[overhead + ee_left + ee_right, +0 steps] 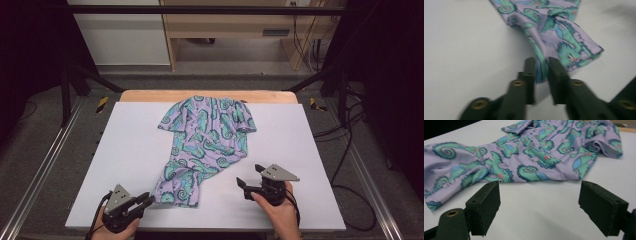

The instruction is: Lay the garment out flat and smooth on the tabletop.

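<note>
the high view shows the whole layout: a lilac shirt [205, 145] printed with green seahorses lies crumpled across the middle of the white table [125, 150], its collar end toward the far wooden edge and its hem trailing toward the person. the left gripper [146, 200] sits at the near left, right at the hem corner; the right gripper [250, 176] hovers at the near right, just beside the cloth but apart from it.

the left gripper view adds what the high view cannot resolve: the jaws stand a narrow gap apart, with a fold of the shirt [554, 32] lying between them, and the blur leaves it unclear whether the pads press on it. the right gripper view shows its jaws spread wide over bare table, nothing between them, with the shirt [531, 155] stretching across just ahead.

bare white surface runs to the left and right of the shirt, and a strip of it lies along the near edge between the two hands. the far edge is close behind the collar.
</note>
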Available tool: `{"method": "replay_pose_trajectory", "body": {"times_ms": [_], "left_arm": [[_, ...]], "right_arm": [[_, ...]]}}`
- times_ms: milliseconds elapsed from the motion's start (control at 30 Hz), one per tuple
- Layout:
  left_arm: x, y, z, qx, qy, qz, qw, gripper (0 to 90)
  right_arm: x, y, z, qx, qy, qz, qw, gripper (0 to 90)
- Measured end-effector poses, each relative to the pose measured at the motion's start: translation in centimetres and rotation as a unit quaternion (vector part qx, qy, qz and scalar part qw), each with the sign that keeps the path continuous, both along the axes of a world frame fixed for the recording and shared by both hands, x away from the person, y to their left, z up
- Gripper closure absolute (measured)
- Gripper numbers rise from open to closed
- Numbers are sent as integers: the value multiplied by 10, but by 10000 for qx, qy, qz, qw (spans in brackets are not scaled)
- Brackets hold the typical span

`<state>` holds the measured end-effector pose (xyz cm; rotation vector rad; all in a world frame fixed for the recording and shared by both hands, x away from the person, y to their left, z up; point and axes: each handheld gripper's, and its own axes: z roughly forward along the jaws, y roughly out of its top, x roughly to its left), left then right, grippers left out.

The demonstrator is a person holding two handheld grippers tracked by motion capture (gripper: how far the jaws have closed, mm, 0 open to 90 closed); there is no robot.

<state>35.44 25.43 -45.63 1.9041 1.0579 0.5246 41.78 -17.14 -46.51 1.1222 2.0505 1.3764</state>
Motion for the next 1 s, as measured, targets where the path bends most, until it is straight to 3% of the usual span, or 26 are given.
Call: {"method": "replay_pose_trajectory", "body": {"times_ms": [33,67,100,133,167,233,267,367,400,467,533,567,700,800,1000], "left_arm": [[1,1,0,-3,-81,61,9999,452],[3,2,1,-58,-169,100,9998,452],[6,2,1,-154,-276,142,9994,353],[9,2,2,-181,-330,144,9992,334],[13,0,2,-186,-406,122,9989,334],[28,-3,0,-116,-489,57,9987,252],[28,-3,0,-116,-489,57,9987,235],[38,-5,-3,-82,-649,115,9978,189],[41,-3,-5,-208,-737,129,9970,159],[42,-2,-6,-256,-814,133,9963,149],[43,-1,-9,-253,-892,96,9956,103],[43,1,-11,-354,-923,112,9950,78],[42,6,-13,-581,-916,212,9939,62],[41,12,-15,-826,-970,310,9914,57],[41,15,-15,-821,-1011,403,9907,65]], "right_arm": [[5,7,5,-74,8,109,9999,173],[5,7,5,-74,8,109,9999,173],[12,14,10,-94,20,189,9998,173],[15,16,11,-113,29,216,9997,173],[15,16,11,-113,29,216,9997,173],[30,27,19,-199,72,324,9993,175],[30,27,19,-199,72,324,9993,175],[50,39,25,-341,167,372,9986,189],[62,45,27,-399,253,409,9980,198],[69,49,27,-415,338,425,9977,201],[84,58,28,-561,482,468,9962,211],[98,68,28,-690,577,493,9947,223],[114,79,26,-719,651,462,9942,270],[134,93,20,-663,738,311,9946,319],[147,102,8,-560,819,151,9949,415]]}}
